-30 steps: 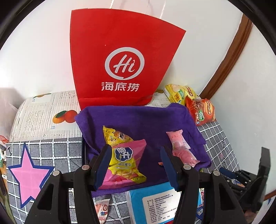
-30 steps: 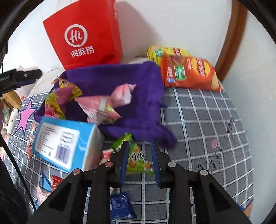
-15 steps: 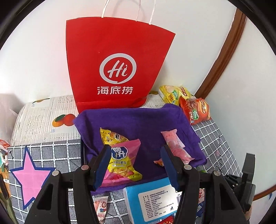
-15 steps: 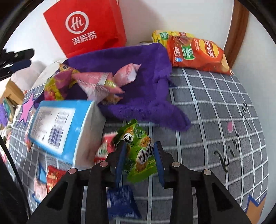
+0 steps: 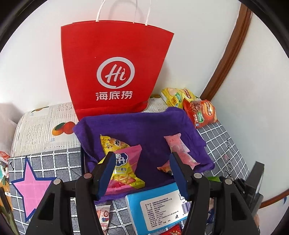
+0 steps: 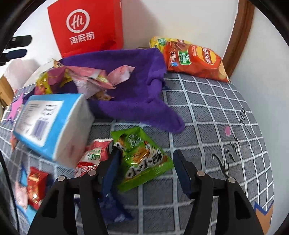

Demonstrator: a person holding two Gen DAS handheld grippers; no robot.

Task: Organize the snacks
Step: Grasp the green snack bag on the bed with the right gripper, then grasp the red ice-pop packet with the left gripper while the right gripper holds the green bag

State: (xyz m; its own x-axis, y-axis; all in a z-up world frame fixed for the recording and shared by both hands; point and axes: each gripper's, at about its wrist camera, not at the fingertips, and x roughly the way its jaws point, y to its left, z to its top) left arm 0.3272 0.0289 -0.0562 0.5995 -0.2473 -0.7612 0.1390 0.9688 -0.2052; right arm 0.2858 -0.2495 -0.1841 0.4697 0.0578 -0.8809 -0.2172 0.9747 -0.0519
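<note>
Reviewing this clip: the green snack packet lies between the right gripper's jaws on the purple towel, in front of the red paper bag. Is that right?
Not quite. The right wrist view shows the green snack packet lying on the grey checked cloth, in front of the purple towel, not on it. The rest holds: it lies between the opening jaws of the right gripper, with the red paper bag behind.

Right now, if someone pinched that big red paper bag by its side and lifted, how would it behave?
The red paper bag would probably feel light and crumple where pinched, since its thin paper walls already show creases near the base. It stands tall and upright against the wall, so a sideways push would likely tip it. Its white string handles look a safer hold.
</note>
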